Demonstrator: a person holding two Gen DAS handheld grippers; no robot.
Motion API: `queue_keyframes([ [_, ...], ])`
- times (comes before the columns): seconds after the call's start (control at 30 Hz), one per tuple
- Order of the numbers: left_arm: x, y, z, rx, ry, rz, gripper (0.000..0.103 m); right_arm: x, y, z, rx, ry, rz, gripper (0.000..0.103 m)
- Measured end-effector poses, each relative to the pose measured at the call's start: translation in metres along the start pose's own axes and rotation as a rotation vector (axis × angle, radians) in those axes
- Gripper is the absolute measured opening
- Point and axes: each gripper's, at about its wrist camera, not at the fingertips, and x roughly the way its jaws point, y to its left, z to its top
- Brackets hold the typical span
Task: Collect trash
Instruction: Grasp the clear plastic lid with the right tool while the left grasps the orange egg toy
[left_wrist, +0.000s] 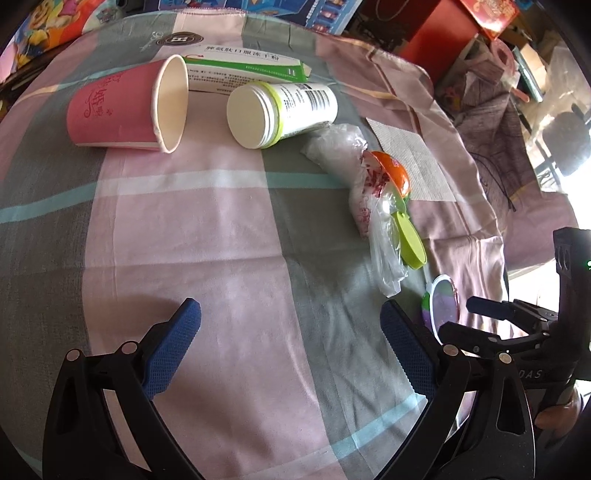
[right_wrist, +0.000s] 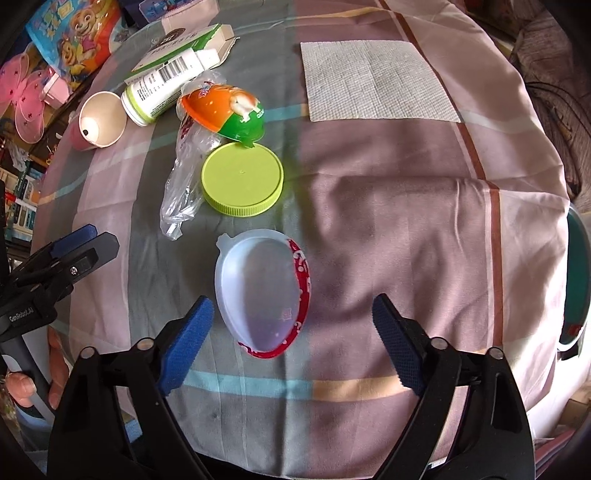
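Left claw (left_wrist: 290, 345): wide, nothing between its blue pads (left_wrist: 173, 350). It hovers over a bare stretch of the checked cloth (left_wrist: 207, 229) that covers the worktop.

Right claw (right_wrist: 293, 341): wide, holding nothing. The egg-shaped shell (right_wrist: 258, 291), translucent with a red patterned rim, lies hollow side up on the cloth, between the pads and nearer the left one; whether that pad touches it cannot be told.

Trash on the cloth, right wrist view:
- Lid (right_wrist: 242, 179), lime green, flat, just beyond the shell.
- Bag (right_wrist: 184, 184), clear crumpled plastic, just left of the lid.
- Capsule (right_wrist: 225, 112), orange and green, at the far edge of the lid, resting against the bag.
- Bottle (right_wrist: 159, 90), white with a barcode label, on its side beyond the capsule.
- Cup (right_wrist: 101, 120), pink paper, on its side left of the bottle, mouth toward the camera.
- Box (right_wrist: 177, 44), white and green carton, flat behind the bottle.
- Napkin (right_wrist: 376, 81), white, spread flat at the far right, well apart from the rest.

Left wrist view: the cup (left_wrist: 125, 107), bottle (left_wrist: 280, 110) and box (left_wrist: 240, 70) lie at the far side. The right claw (left_wrist: 491, 314) appears at the right edge beside the shell (left_wrist: 443, 302).
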Motion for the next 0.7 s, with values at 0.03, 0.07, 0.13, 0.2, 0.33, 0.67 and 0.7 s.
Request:
queue_keyframes([
  [0.03, 0.001, 0.000, -0.001, 0.002, 0.003, 0.001, 0.098, 0.001, 0.002, 0.001, -0.005, 0.001, -0.001, 0.081],
  [0.07, 0.002, 0.000, -0.001, 0.003, 0.004, 0.001, 0.098, 0.002, 0.004, 0.001, -0.010, 0.000, -0.003, 0.080],
  [0.13, 0.002, 0.001, 0.000, 0.000, 0.005, 0.000, 0.098, 0.005, 0.008, 0.001, -0.025, -0.004, -0.013, 0.079],
  [0.2, 0.002, 0.004, 0.000, -0.007, 0.003, 0.000, 0.098, 0.007, 0.012, 0.002, -0.040, -0.006, -0.017, 0.075],
  [0.33, 0.002, 0.006, 0.002, -0.019, 0.003, 0.004, 0.098, 0.012, 0.019, 0.000, -0.072, -0.012, -0.020, 0.044],
  [0.67, 0.006, -0.025, 0.019, 0.051, -0.008, 0.008, 0.098, -0.016, -0.026, 0.013, 0.045, -0.120, 0.033, 0.044],
  [0.7, 0.007, -0.032, 0.023, 0.071, -0.010, 0.011, 0.098, -0.017, -0.030, 0.013, 0.054, -0.124, 0.035, 0.044],
])
